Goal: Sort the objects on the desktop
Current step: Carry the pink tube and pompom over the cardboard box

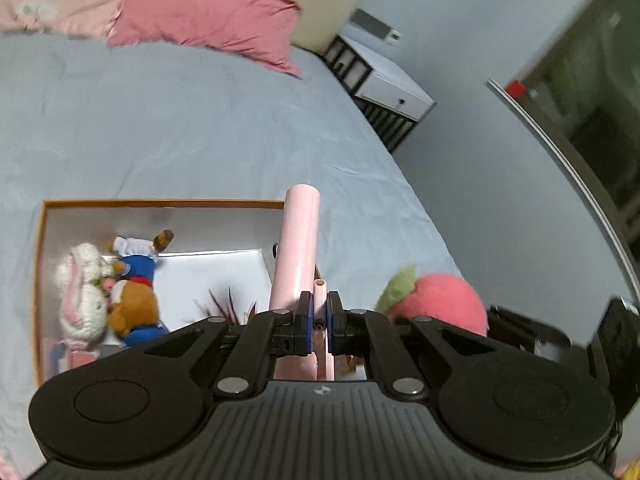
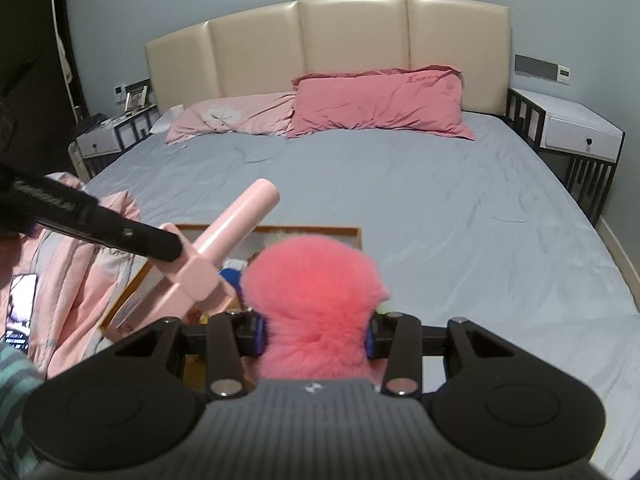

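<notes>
Above the bed (image 2: 400, 200), sorting looks partly done: two plush toys (image 1: 116, 292) lie in the box (image 1: 160, 203), while the left hand-held gripper (image 1: 319, 316) clamps a pink tube (image 1: 298, 248) and the right hand-held gripper (image 2: 314, 336) squeezes a pink plush strawberry (image 2: 314, 280), both not yet deposited.

A bed (image 2: 400, 208) with a grey-blue sheet carried two pink pillows (image 2: 380, 104) against a cream headboard (image 2: 320, 40); white nightstands (image 2: 576, 128) flanked it.

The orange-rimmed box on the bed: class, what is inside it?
Inside the box lie a white bunny plush and a brown bear plush in blue. The left tool and its pink tube cover the box's near right corner.
</notes>
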Demonstrator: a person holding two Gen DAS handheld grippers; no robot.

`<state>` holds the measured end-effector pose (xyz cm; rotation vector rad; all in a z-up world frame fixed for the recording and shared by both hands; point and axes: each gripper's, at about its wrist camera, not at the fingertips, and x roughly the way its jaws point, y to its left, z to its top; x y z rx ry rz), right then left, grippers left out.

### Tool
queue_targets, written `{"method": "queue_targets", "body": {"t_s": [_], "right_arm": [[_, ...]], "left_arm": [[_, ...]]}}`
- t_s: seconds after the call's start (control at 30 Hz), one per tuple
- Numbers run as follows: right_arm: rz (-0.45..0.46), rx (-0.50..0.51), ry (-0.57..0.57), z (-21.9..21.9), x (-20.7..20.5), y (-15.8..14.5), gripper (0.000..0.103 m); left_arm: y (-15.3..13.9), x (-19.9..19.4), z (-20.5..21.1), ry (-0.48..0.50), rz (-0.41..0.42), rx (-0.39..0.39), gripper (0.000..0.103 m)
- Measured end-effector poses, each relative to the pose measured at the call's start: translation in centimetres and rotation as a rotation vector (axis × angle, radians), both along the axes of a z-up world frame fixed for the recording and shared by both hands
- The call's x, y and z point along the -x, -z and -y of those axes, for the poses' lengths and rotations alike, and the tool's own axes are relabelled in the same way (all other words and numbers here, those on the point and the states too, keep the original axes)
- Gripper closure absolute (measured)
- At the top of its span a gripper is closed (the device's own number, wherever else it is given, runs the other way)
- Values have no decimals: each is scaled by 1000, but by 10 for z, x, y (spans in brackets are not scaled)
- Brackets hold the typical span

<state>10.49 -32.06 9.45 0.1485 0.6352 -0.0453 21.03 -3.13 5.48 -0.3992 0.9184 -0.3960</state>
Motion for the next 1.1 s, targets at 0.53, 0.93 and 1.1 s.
{"method": "queue_targets", "body": {"t_s": [0.53,0.93,1.1], "right_arm": [[-56,7,79,46,-67,50,60],[-95,-1,53,50,-71,73,59],[-106,-12,56,51,-70,76,59]], "left_arm": [[118,-64,19,-304,-219,172,97],[150,-70,34,-374,-305,150,97],[160,-72,42,-333,-363,141,93]]}}
